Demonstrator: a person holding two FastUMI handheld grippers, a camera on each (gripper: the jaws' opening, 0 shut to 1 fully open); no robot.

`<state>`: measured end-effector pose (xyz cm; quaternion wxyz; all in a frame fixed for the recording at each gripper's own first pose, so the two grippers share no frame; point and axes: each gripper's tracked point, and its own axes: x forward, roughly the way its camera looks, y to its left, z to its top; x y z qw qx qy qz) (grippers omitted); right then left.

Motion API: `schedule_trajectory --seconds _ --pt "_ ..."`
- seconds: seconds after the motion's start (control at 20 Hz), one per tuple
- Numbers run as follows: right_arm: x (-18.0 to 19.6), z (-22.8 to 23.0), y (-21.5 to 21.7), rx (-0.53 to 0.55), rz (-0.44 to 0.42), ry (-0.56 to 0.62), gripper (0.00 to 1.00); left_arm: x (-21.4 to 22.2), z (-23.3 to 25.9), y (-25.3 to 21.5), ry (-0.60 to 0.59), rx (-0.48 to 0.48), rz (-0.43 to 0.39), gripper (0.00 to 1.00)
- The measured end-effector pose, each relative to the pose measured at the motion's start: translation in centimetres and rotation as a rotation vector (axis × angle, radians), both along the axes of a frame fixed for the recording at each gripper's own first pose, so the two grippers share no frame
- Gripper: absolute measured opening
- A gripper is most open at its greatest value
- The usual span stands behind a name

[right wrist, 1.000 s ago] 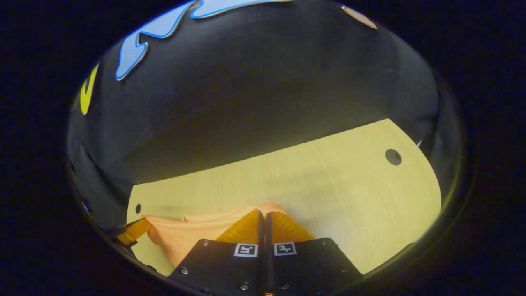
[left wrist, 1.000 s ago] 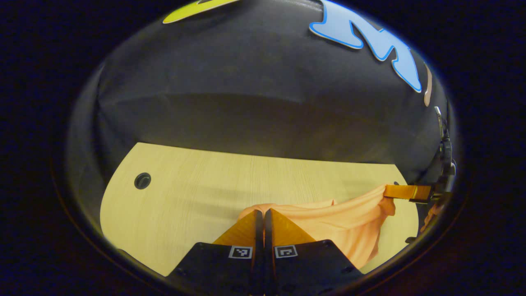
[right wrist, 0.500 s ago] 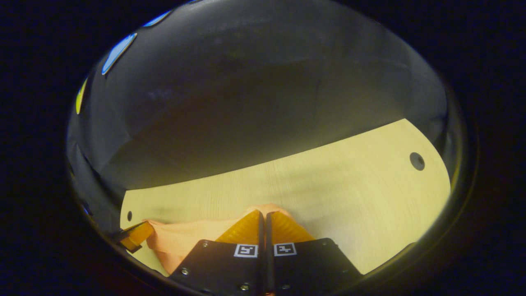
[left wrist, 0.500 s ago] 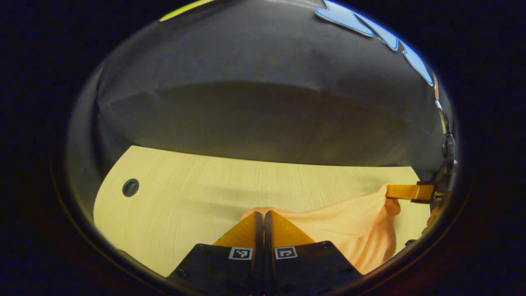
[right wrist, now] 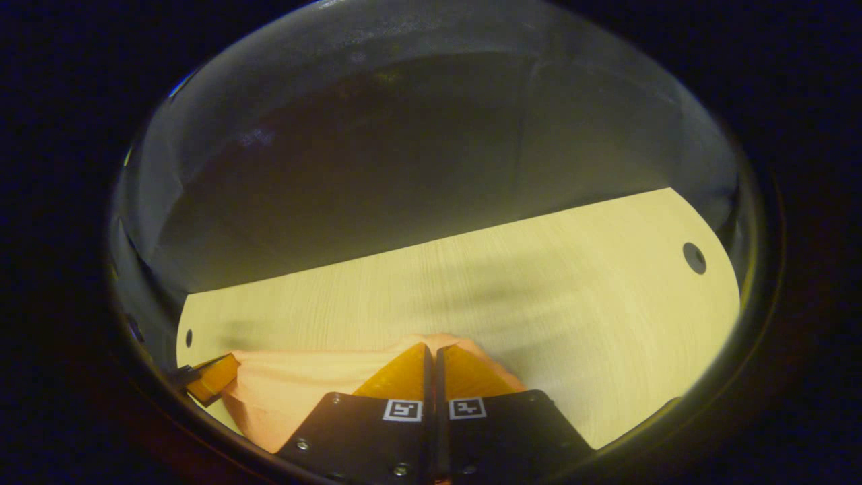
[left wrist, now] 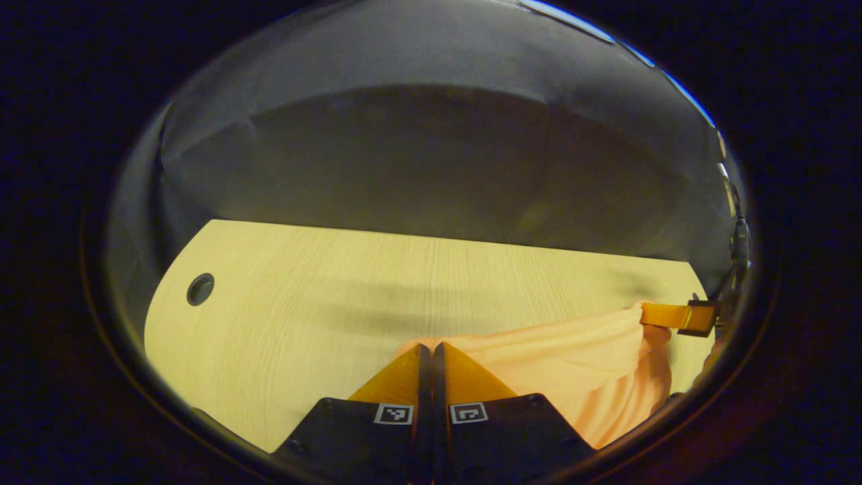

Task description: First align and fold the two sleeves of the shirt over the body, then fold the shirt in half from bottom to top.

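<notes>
The black cloth wall [left wrist: 431, 155] stands behind the pale wooden tabletop [left wrist: 303, 289], which has 1 round hole [left wrist: 200, 288] near its left end and 1 [right wrist: 693, 257] near its right end. The orange shirt [left wrist: 572, 357] hangs stretched between my 2 tongs, above the near edge of the tabletop. My left gripper [left wrist: 427, 350] is clamped on its cloth, my right gripper [right wrist: 431, 350] also. Each carries 2 small square markers [right wrist: 434, 409]; I read no words.
</notes>
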<state>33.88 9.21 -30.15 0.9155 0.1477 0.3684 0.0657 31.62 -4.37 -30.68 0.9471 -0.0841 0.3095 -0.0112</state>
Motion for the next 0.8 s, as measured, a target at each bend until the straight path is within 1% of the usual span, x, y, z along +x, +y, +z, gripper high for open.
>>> schedule_trajectory --seconds 0.05,0.1,0.15,0.2,0.25,0.3,0.35,0.4,0.45,0.5,0.55,0.6,0.65,0.7,0.75,0.8 --pt "-0.1 -0.2 -0.2 -0.009 0.004 -0.001 0.03 0.0 0.0 -0.3 0.001 0.001 -0.002 0.06" --pt "0.1 -0.2 -0.2 -0.015 0.006 -0.003 0.07 -0.1 0.0 -0.4 -0.001 -0.001 -0.006 0.12" --pt "-0.1 0.0 -0.4 -0.022 0.006 0.0 0.07 0.0 0.3 -0.7 -0.004 -0.017 -0.015 0.14" --pt "-0.2 0.2 -0.7 -0.017 0.012 -0.001 0.18 0.1 0.2 -0.7 -0.003 -0.019 -0.015 0.22" --pt "-0.3 0.5 -1.0 -0.004 0.018 -0.001 0.24 0.0 0.3 -1.1 -0.003 -0.026 -0.017 0.23" --pt "-0.2 1.2 -1.3 0.006 0.023 -0.003 0.4 0.1 0.5 -0.9 -0.006 -0.019 -0.008 0.27" --pt "-0.4 1.5 -1.7 0.0 0.02 -0.003 0.56 0.3 0.4 -0.7 -0.011 -0.005 -0.001 0.36" --pt "-0.6 1.4 -2.3 -0.015 0.021 -0.002 0.72 0.4 0.7 -1.0 -0.024 -0.026 -0.014 0.53" --pt "-0.7 1.3 -2.4 -0.026 0.025 0.0 0.72 0.4 1.5 -1.3 -0.033 -0.039 -0.022 0.7" --pt "-1.0 1.6 -2.5 -0.034 0.029 0.005 0.72 0.3 2.2 -1.2 -0.041 -0.03 -0.019 0.75" --pt "-0.9 1.3 -2.7 -0.038 0.035 0.004 0.75 0.0 2.6 -1.1 -0.045 -0.022 -0.021 0.71" --pt "-0.7 1.5 -3.1 -0.046 0.039 0.001 0.84 -0.2 2.9 -1.2 -0.043 -0.026 -0.03 0.76" --pt "-0.7 1.7 -3.0 -0.047 0.043 -0.004 0.85 -0.4 3.1 -1.5 -0.039 -0.028 -0.033 0.81" --pt "-0.6 2.1 -3.0 -0.044 0.045 -0.009 0.86 -0.9 3.5 -1.6 -0.032 -0.033 -0.038 0.83" --pt "-0.7 2.2 -3.0 -0.038 0.049 -0.012 0.86 -1.6 4.3 -1.7 -0.033 -0.04 -0.038 0.84" --pt "-0.7 2.6 -3.1 -0.025 0.054 -0.011 0.85 -2.3 5.3 -1.7 -0.034 -0.046 -0.033 0.88"
